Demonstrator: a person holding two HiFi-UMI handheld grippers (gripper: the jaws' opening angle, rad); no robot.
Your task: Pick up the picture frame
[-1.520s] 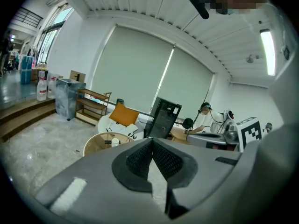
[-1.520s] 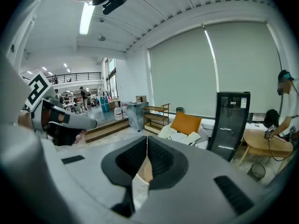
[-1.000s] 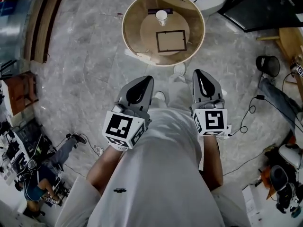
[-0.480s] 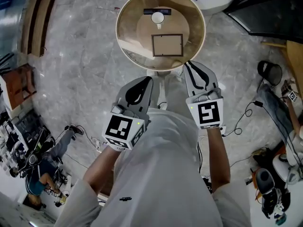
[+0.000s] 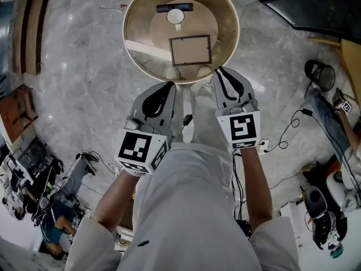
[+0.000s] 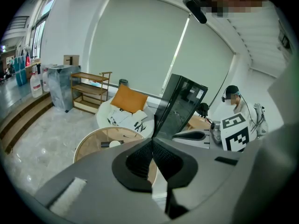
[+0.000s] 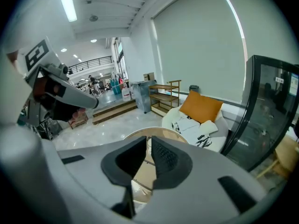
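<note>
The picture frame (image 5: 190, 49), a thin dark rectangle round a pale middle, lies flat on the round glass-topped table (image 5: 135, 55) ahead of me. Behind it on the table are a small white round object (image 5: 175, 16) and a dark bar (image 5: 174, 8). My left gripper (image 5: 171, 84) is shut and empty, its tip at the table's near rim, left of the frame. My right gripper (image 5: 219, 71) is also shut and empty, its tip over the near rim just right of the frame. The left gripper view shows the table (image 6: 93, 141) beyond the left gripper (image 6: 153, 142). The right gripper (image 7: 146, 141) points at the table (image 7: 140, 134).
A white lounge chair with an orange cushion (image 6: 125, 107) stands behind the table, a tall black glass cabinet (image 6: 180, 104) to its right, a wooden shelf (image 6: 91, 90) at the wall. Cables (image 5: 293, 134) trail over the marble floor at right. A person (image 6: 232, 99) stands nearby.
Both grippers have moved forward and down toward the table, from well short of it to its near rim. Their jaws have stayed shut.
</note>
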